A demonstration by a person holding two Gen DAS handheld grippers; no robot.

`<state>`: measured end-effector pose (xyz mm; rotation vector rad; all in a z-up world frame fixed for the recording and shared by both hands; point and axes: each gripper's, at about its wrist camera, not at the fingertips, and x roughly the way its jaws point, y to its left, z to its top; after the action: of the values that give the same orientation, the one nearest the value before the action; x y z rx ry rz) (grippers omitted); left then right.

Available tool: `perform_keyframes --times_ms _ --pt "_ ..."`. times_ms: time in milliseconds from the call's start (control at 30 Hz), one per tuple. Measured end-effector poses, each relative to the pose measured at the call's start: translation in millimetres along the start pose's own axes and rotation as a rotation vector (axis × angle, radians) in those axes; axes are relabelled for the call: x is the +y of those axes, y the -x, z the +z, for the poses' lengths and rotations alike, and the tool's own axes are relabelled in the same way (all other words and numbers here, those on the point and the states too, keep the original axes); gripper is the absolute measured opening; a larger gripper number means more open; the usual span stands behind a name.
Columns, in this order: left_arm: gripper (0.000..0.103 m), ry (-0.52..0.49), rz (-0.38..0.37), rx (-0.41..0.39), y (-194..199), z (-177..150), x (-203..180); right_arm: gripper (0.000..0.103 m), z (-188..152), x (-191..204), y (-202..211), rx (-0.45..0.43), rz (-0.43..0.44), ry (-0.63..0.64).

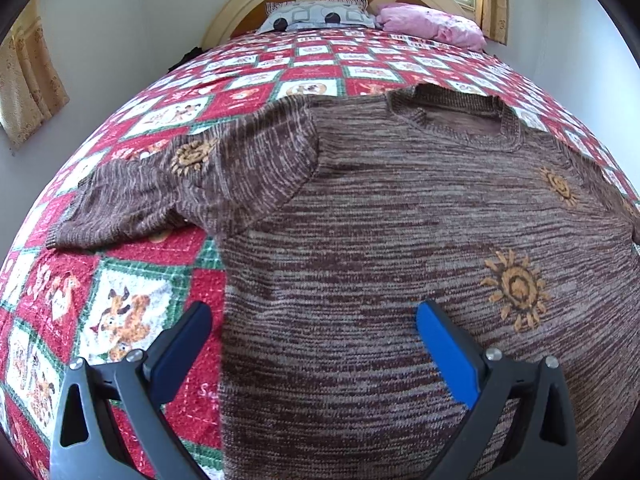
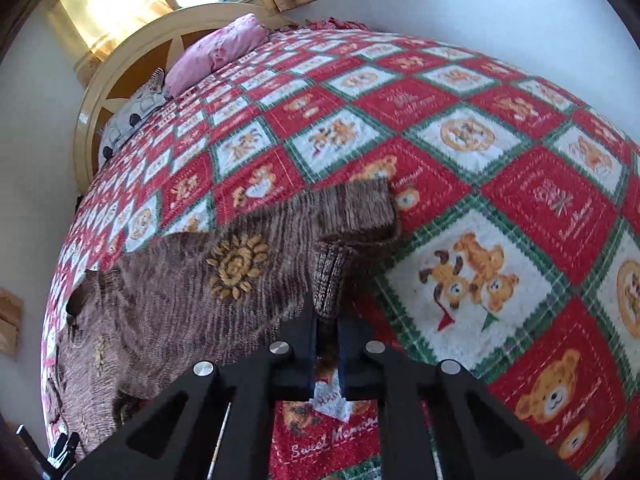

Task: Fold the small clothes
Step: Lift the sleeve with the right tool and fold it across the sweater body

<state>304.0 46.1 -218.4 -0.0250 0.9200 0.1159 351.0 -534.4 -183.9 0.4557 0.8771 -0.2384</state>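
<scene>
A brown knit sweater (image 1: pixel 400 208) with orange sun motifs lies flat on the bed, front up, its neckline (image 1: pixel 448 120) towards the headboard. One sleeve (image 1: pixel 160 196) is spread out to the left in the left wrist view. My left gripper (image 1: pixel 314 312) hovers open over the sweater's lower left edge, with one finger above the quilt, one above the knit, and nothing gripped. In the right wrist view the sweater (image 2: pixel 180 300) lies to the left. My right gripper (image 2: pixel 326 316) is shut on the ribbed cuff (image 2: pixel 330 280) of the other sleeve (image 2: pixel 356 208), which is bunched and folded.
A red, green and white checked quilt (image 2: pixel 460 280) with bear pictures covers the whole bed. A grey patterned pillow (image 1: pixel 316 16) and a pink pillow (image 1: pixel 432 24) lie against the cream headboard (image 1: pixel 248 4). White walls and curtained windows surround the bed.
</scene>
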Motion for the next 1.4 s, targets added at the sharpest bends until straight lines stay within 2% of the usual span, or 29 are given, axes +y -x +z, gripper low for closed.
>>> perform_keyframes --times_ms 167,433,567,733,867,933,967,1000,1100,1133,1200,1300,1400 --pt "0.103 0.004 -0.011 0.005 -1 0 1 0.005 8 32 27 -0.07 0.019 0.103" --pt "0.103 0.01 -0.021 0.007 -2 -1 1 0.005 -7 148 63 -0.153 0.091 0.404" --pt "0.103 0.012 -0.024 0.007 -2 -1 2 0.005 -31 208 65 -0.151 0.154 0.544" --pt "0.103 0.013 -0.032 0.012 -3 -1 2 0.005 -83 271 51 -0.109 0.228 0.703" --pt "0.103 0.018 -0.061 0.023 -4 -2 4 0.006 -126 299 22 -0.023 0.279 0.79" --pt "0.103 0.007 -0.071 0.026 -4 -1 2 0.015 -143 303 5 0.054 0.292 0.822" --pt "0.103 0.003 -0.072 0.025 -4 -2 2 0.029 -150 299 0 0.094 0.302 0.823" --pt "0.103 0.001 -0.074 0.022 -3 -1 2 0.037 -153 291 2 0.111 0.329 0.805" --pt "0.102 -0.014 -0.071 0.006 2 -2 0 0.039 -150 259 18 0.113 0.408 0.727" --pt "0.099 -0.029 -0.076 -0.01 7 -2 -3 0.042 -149 245 26 0.105 0.422 0.697" --pt "0.098 -0.065 -0.072 -0.04 19 0 -14 0.061 -144 208 43 0.069 0.427 0.626" --pt "0.098 -0.114 -0.125 -0.088 41 9 -40 0.062 -140 164 58 0.008 0.381 0.552" --pt "0.098 -0.211 -0.156 -0.121 59 21 -87 0.062 -141 124 64 -0.066 0.315 0.474"
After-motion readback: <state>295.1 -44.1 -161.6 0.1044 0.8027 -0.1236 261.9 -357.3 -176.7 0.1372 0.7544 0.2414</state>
